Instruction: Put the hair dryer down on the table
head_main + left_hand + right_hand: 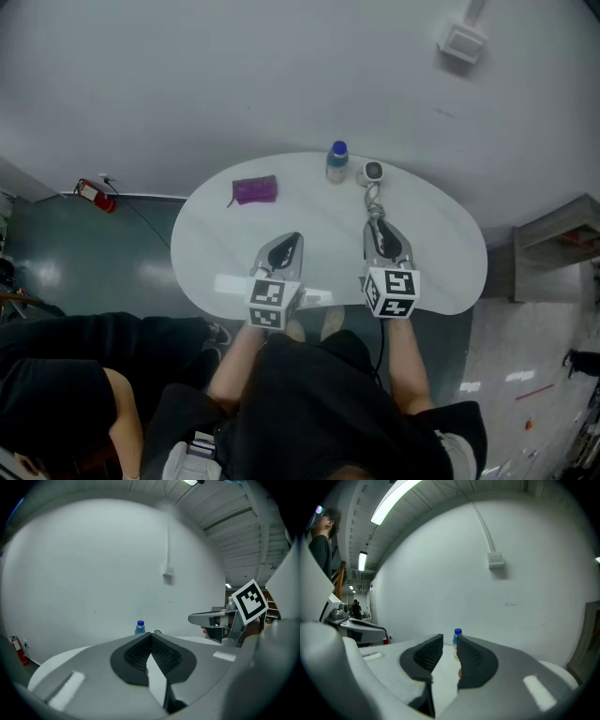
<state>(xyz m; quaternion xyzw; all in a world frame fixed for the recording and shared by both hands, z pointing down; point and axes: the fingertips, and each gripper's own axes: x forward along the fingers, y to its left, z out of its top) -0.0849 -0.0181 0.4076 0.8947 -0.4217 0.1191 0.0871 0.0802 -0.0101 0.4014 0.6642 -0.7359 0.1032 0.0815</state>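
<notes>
A small white hair dryer (372, 172) lies at the far side of the white oval table (431, 272), and its twisted cord (374, 200) trails toward me. My right gripper (377, 225) hovers just short of it, at the near end of the cord. In the right gripper view the right gripper (450, 645) has a narrow gap between its pads with nothing in it. My left gripper (289, 240) is over the table's middle. The left gripper view shows the left gripper (151, 637) with its tips touching and nothing held.
A bottle with a blue cap (337, 161) stands just left of the hair dryer. A purple pouch (254, 190) lies at the far left of the table. A red fire extinguisher (94, 195) is on the floor at left, a shelf unit (562, 234) at right.
</notes>
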